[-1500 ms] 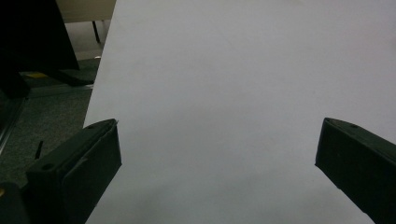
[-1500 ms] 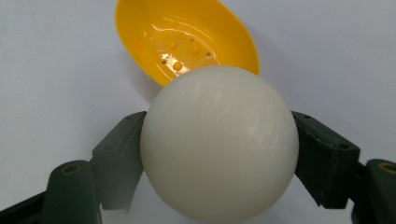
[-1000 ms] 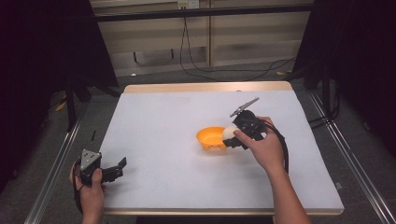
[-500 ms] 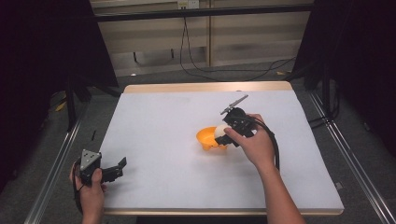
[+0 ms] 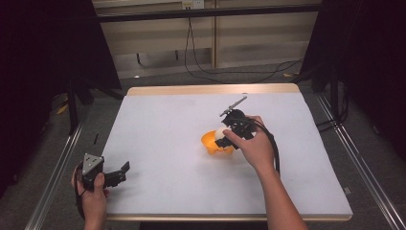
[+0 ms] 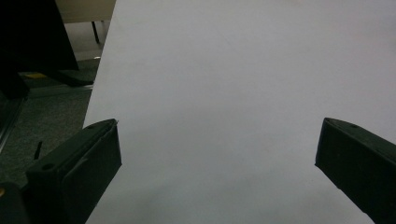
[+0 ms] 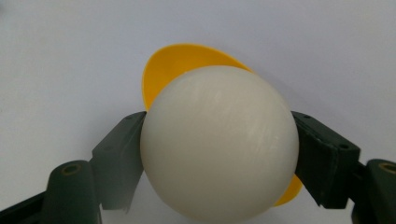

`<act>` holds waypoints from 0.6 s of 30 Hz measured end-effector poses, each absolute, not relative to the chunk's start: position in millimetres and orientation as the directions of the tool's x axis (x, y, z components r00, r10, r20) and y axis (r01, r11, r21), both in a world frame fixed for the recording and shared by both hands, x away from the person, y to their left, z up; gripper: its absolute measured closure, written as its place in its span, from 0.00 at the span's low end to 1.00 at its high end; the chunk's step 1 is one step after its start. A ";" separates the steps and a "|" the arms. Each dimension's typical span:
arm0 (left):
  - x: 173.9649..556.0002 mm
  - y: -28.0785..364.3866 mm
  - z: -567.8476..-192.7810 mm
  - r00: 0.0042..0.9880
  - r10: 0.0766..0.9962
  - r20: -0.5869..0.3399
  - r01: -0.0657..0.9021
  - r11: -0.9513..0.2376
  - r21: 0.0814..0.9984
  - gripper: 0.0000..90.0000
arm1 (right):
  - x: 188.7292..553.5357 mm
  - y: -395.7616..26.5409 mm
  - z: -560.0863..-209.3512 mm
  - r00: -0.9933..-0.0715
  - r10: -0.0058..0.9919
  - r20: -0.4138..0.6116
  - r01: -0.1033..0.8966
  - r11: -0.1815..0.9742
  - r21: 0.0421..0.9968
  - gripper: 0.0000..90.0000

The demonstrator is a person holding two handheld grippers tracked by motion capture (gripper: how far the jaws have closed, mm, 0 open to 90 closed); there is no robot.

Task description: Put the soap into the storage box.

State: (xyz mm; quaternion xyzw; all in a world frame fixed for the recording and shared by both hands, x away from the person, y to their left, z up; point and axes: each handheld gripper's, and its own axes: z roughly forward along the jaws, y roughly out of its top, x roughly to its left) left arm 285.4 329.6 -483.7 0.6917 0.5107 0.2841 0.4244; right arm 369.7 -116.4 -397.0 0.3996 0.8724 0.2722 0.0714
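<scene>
Orange bowl point(image 5: 213, 144) sitting on white surface point(image 5: 163, 124); right gripper point(image 5: 225, 137) clamping white ball point(image 7: 219, 144) right over it. Left gripper point(image 6: 217, 158) resting wide apart, gripping nothing, near surface's corner.

Both forearms are seen bare, with no sleeves reaching the wrists. The left gripper point(image 5: 125, 168) is built of black parts and is topped by a grey three-cornered plate with small dark holes. Its jaws are formed as flat black blocks, each marked by round screw recesses. The right gripper point(image 5: 221, 139) is likewise black, a thin grey rod is carried on top, and a black cable is trailed along the forearm
</scene>
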 end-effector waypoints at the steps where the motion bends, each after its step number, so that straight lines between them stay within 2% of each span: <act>1: 285.5 329.4 -483.8 0.316 0.948 -0.043 0.465 -0.115 0.878 0.00 | 370.5 -115.3 -398.2 -0.666 0.741 0.089 0.661 0.529 0.532 0.27; 18: 285.5 330.0 -483.6 0.319 0.947 -0.037 0.467 -0.123 0.875 0.00 | 376.4 -106.5 -407.7 -0.637 0.767 0.079 0.685 0.516 0.514 0.27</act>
